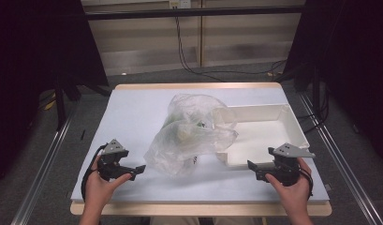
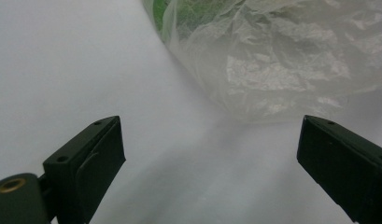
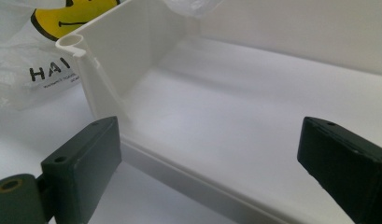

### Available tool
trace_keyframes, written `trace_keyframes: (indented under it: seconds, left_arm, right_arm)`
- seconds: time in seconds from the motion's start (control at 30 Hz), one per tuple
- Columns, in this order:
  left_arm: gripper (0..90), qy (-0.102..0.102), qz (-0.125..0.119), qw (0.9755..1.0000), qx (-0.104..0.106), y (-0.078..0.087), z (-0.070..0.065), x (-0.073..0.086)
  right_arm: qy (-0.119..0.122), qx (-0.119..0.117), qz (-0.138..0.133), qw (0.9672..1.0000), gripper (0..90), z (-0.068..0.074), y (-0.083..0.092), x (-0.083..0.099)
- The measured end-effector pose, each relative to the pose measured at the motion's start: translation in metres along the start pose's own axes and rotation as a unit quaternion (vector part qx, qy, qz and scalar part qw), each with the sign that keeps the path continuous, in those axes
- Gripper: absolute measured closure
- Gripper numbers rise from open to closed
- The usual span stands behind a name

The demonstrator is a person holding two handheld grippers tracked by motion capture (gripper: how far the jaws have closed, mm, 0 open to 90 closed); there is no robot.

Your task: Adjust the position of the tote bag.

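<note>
A crumpled clear plastic bag (image 1: 191,133) with something green inside lies in the middle of the table, partly over the left end of a white tray (image 1: 292,129). My left gripper (image 1: 140,169) rests on the table just left of the bag, jaws open and empty. In the left gripper view the bag (image 2: 282,60) lies right ahead of the open jaws (image 2: 209,154). My right gripper (image 1: 251,166) sits by the tray's near edge, open and empty. In the right gripper view the tray (image 3: 254,121) lies between and beyond the jaws, with the printed bag (image 3: 25,70) at the left.
The table (image 1: 133,112) has a pale blue-white top with a wooden rim. Black curtains hang on both sides, and cables run over the floor beyond the far edge. Metal rails flank the table.
</note>
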State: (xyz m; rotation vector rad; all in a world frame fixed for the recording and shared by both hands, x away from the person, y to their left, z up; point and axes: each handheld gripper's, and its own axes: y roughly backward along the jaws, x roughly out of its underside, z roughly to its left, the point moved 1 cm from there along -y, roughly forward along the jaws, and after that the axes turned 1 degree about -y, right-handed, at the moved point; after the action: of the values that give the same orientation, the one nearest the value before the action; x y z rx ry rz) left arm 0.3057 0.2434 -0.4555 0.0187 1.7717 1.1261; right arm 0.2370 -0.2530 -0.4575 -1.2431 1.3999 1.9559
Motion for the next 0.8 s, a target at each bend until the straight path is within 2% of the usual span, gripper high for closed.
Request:
trace_keyframes:
  seconds: [0.33,0.4,0.43,0.5,0.53,0.63,0.67,0.7,0.77,0.8]
  left_arm:
    - [10.7,0.011,-0.009,0.9997,0.022,-0.004,-0.005,-0.005]
    - [13.0,0.003,-0.009,0.9993,0.036,-0.007,-0.009,-0.007]
    - [13.5,0.003,-0.009,0.9993,0.036,-0.007,-0.009,-0.007]
    - [15.5,-0.011,-0.014,0.9990,0.040,-0.008,-0.015,-0.011]
    - [16.1,-0.011,-0.016,0.9987,0.048,-0.008,-0.016,-0.013]
    - [19.4,-0.015,-0.021,0.9983,0.051,-0.009,-0.019,-0.016]
    - [20.3,-0.035,-0.015,0.9977,0.056,-0.011,-0.023,-0.018]
    - [20.8,-0.037,-0.015,0.9974,0.059,-0.013,-0.026,-0.018]
    - [23.4,-0.041,-0.011,0.9974,0.059,-0.014,-0.028,-0.019]
    - [25.5,-0.050,-0.007,0.9974,0.051,-0.014,-0.030,-0.019]
  right_arm:
    - [0.004,-0.002,-0.001,1.0000,5.7,0.001,0.001,0.001]
    - [0.005,-0.003,-0.003,1.0000,5.7,0.003,0.000,0.001]
    - [0.005,-0.003,-0.003,1.0000,5.7,0.003,0.000,0.001]
    - [0.001,-0.008,0.004,1.0000,5.7,0.005,-0.002,0.003]
    - [0.003,-0.011,0.009,0.9999,5.7,0.006,-0.002,0.004]
    - [0.002,-0.011,0.014,0.9998,5.7,0.006,-0.001,0.006]
    - [0.001,-0.009,0.012,0.9999,5.7,0.006,-0.001,0.006]
    - [0.002,-0.006,0.011,0.9999,5.7,0.006,0.000,0.006]
    - [0.003,-0.006,0.011,0.9999,5.7,0.007,0.000,0.006]
    - [0.002,-0.007,0.011,0.9999,5.7,0.008,0.001,0.006]
